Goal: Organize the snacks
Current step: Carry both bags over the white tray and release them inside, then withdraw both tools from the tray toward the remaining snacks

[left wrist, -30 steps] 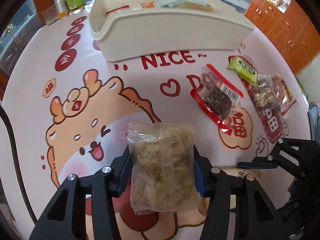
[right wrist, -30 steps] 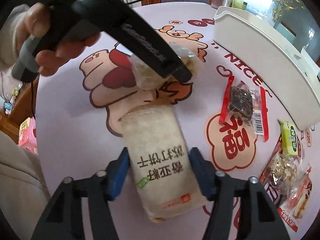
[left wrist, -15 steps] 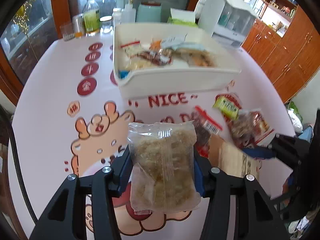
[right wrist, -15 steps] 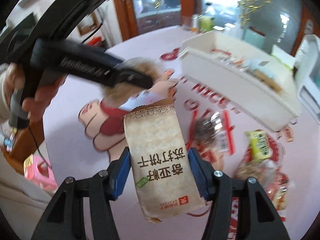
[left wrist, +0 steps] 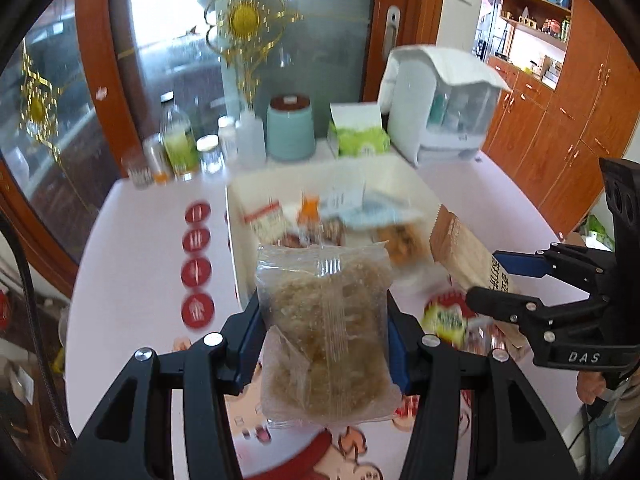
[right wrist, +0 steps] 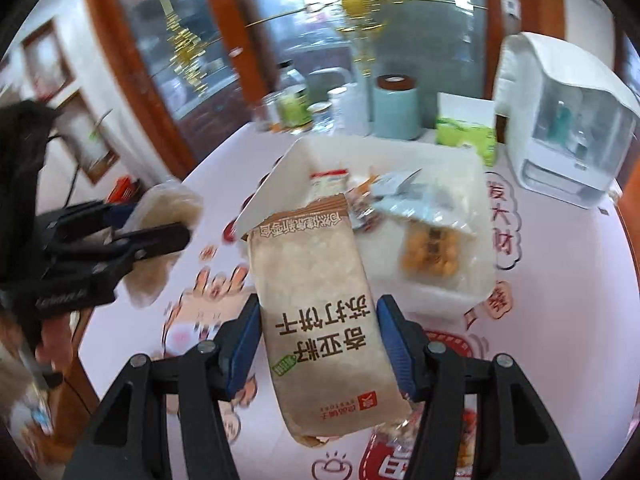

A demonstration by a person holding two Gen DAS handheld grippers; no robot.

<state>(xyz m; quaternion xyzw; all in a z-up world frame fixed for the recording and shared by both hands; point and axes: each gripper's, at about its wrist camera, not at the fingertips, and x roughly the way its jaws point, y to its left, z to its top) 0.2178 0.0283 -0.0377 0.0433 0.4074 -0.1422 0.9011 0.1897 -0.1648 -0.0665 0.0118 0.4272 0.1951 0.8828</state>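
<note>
Left hand-held gripper (left wrist: 324,344) clamping clear snack bag (left wrist: 324,320), right hand-held gripper (right wrist: 316,344) gripping cracker packet (right wrist: 320,312), both seemingly above white bin's (right wrist: 460,296) near rim

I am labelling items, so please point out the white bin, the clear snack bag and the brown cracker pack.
white bin (left wrist: 234,240), left wrist view, left wall.
clear snack bag (left wrist: 324,332), left wrist view, middle.
brown cracker pack (right wrist: 316,300), right wrist view, middle.

glass door (left wrist: 304,48) with gold ornament (left wrist: 244,20), orange-brown wooden cabinets (left wrist: 560,120), open shelf (left wrist: 536,4), daylight
</note>
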